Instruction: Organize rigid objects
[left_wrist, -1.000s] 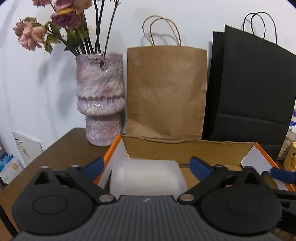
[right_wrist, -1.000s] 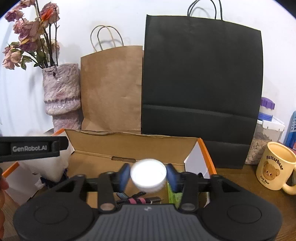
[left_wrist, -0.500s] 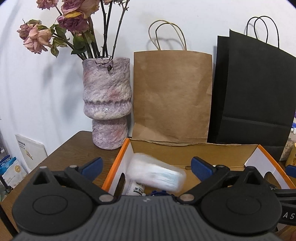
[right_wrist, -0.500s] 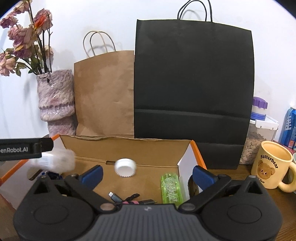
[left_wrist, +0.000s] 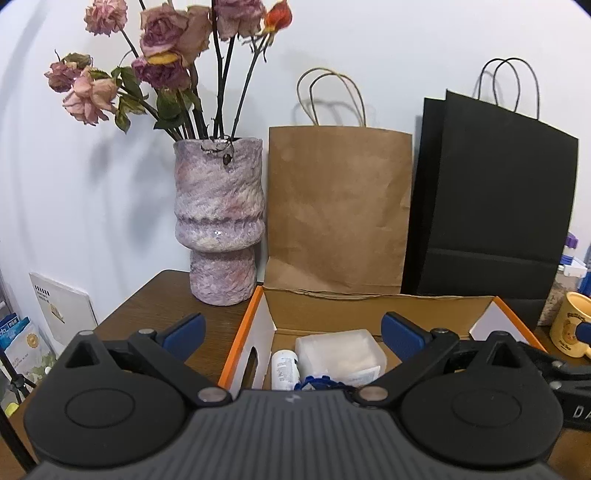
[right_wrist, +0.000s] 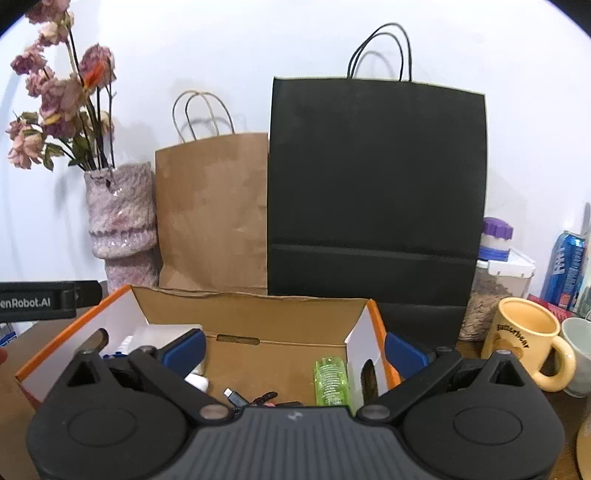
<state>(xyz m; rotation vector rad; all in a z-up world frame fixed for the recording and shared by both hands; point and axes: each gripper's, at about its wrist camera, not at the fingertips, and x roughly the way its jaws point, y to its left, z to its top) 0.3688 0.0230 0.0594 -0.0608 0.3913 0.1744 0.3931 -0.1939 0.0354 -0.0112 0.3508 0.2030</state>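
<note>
A: Left wrist view: the box (left_wrist: 243, 332) sits open on the table (left_wrist: 166, 299), and inside lie a clear tub (left_wrist: 338, 350), a white bottle (left_wrist: 282, 369) and something blue (left_wrist: 317, 382), packed against the left wall.

B: And the left gripper (left_wrist: 293, 330)?

A: Jaws wide apart, empty, poised above the box's near edge. I judge that suits letting things fall in.

B: Right wrist view agrees. The right gripper (right_wrist: 293, 349) is spread too, holding nothing. Below it lie a green bottle (right_wrist: 330, 380) by the right wall, a cable (right_wrist: 236, 397) and a white cap (right_wrist: 197, 380).

A: Beyond the box?

B: A vase (right_wrist: 120, 218), a brown bag (right_wrist: 214, 214), a black bag (right_wrist: 375, 192), and a mug (right_wrist: 524, 339) to the right, well apart from the box.
</note>
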